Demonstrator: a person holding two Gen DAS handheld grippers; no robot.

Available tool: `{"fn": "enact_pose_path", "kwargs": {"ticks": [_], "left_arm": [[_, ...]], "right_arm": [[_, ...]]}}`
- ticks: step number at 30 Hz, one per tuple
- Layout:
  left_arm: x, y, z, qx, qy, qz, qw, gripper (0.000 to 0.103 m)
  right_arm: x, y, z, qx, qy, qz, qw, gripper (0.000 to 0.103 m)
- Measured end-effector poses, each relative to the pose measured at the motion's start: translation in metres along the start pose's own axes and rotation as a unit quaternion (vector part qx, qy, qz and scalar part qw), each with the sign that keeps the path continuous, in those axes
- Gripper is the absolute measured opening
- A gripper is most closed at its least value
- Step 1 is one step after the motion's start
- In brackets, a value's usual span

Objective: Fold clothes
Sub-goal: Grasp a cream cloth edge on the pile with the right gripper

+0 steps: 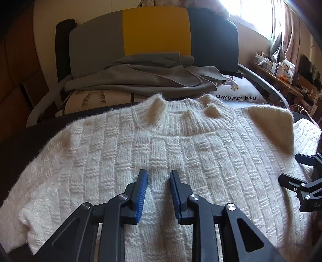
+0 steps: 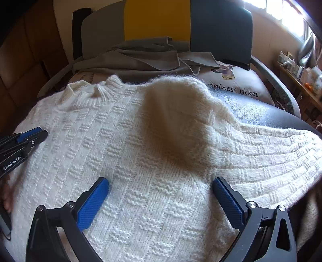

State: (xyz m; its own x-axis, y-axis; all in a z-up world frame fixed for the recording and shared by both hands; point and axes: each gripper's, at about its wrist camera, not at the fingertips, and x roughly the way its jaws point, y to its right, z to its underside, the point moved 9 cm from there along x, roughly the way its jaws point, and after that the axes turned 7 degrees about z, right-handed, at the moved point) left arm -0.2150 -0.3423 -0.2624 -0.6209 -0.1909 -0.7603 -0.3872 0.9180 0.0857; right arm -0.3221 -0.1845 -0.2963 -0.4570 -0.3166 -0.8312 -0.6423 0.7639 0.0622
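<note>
Sweater point(image 1: 161, 145): lay spread flat, collar toward the chair point(image 1: 157, 32).
Left gripper point(image 1: 158, 193): narrowly parted, empty, over sweater's middle.
Right gripper point(image 2: 161, 199): wide, empty, below the raised shoulder hump point(image 2: 173, 112).
Risk: hump likely to crease the fold.

Sweater point(image 1: 161, 145) spread flat across the dark seat surface point(image 2: 259, 109), collar farthest away.

Beyond the sweater's collar, lay a crumpled blanket point(image 1: 140, 78) on a printed cushion point(image 1: 239, 94), against the chair backrest point(image 1: 157, 32) behind. Over the sweater's chest, hovered the left gripper point(image 1: 158, 193); to its right, over the shoulder fold, the right gripper point(image 2: 161, 201). Far right of the sweater, stood a cluttered shelf point(image 1: 281, 70), under the window point(image 1: 251, 12).
</note>
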Motion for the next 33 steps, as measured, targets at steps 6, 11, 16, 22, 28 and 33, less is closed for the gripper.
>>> {"fn": "enact_pose_path", "kwargs": {"ticks": [6, 11, 16, 22, 28, 33], "left_arm": [[0.000, -0.001, 0.001, -0.005, 0.003, 0.008, 1.0000, 0.024], [-0.001, -0.002, 0.002, -0.011, 0.005, 0.011, 0.9999, 0.024], [-0.001, -0.002, 0.002, -0.013, 0.006, 0.013, 0.9998, 0.024], [0.000, -0.001, 0.002, -0.013, 0.006, 0.014, 0.9998, 0.026], [0.001, -0.001, 0.002, -0.013, 0.006, 0.013, 0.9998, 0.026], [0.001, -0.001, 0.002, -0.011, 0.006, 0.011, 0.9999, 0.026]], "right_arm": [[-0.042, 0.038, -0.040, 0.020, -0.017, -0.056, 0.998, 0.103], [-0.082, 0.142, -0.098, 0.074, 0.008, -0.017, 0.997, 0.103], [-0.062, 0.284, -0.103, 0.196, -0.061, 0.053, 0.977, 0.103], [-0.013, 0.378, -0.062, 0.312, -0.151, 0.078, 0.935, 0.103], [0.036, 0.433, -0.023, 0.394, -0.231, 0.072, 0.887, 0.103], [0.050, 0.421, -0.022, 0.333, -0.224, 0.102, 0.910, 0.101]]}}
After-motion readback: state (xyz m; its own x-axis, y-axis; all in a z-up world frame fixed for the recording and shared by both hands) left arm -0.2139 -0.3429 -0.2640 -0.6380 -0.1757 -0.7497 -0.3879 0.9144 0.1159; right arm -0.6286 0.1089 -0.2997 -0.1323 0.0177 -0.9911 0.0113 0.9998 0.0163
